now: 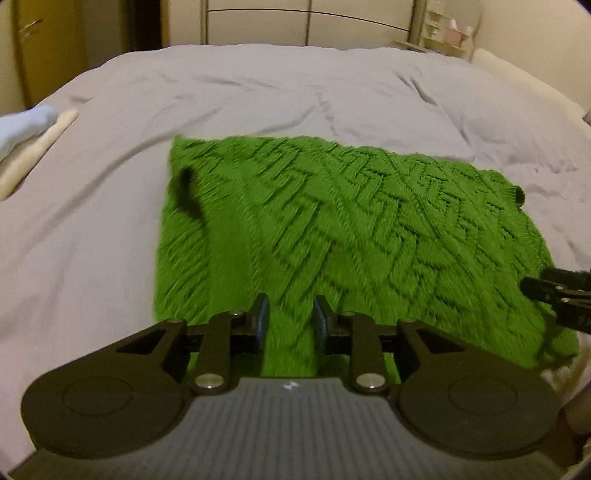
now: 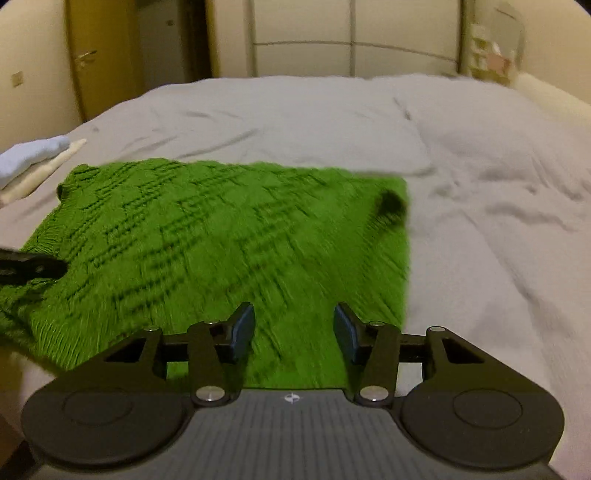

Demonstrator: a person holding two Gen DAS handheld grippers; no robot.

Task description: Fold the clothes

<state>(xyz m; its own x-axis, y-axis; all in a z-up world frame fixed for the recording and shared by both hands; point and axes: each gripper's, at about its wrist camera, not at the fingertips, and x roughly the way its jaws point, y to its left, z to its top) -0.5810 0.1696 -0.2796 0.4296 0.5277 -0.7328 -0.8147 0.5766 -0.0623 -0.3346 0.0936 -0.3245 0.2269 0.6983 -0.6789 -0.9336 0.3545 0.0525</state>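
Note:
A green cable-knit sweater point(image 1: 314, 229) lies folded in a rough rectangle on the grey bedspread point(image 1: 258, 96); it also shows in the right wrist view point(image 2: 221, 240). My left gripper point(image 1: 291, 317) is open above the sweater's near edge, with knit showing between its blue pads. My right gripper point(image 2: 293, 328) is open wider, also over the near edge and holding nothing. The right gripper's tip shows at the right edge of the left wrist view point(image 1: 557, 295), and the left gripper's tip at the left edge of the right wrist view point(image 2: 29, 266). Both views are motion-blurred.
A folded pale blue garment point(image 1: 22, 125) on a cream one point(image 1: 33, 151) lies at the bed's left edge; the stack also shows in the right wrist view point(image 2: 33, 158). A metal headboard point(image 1: 306, 22) and a shelf point(image 2: 495, 55) stand behind.

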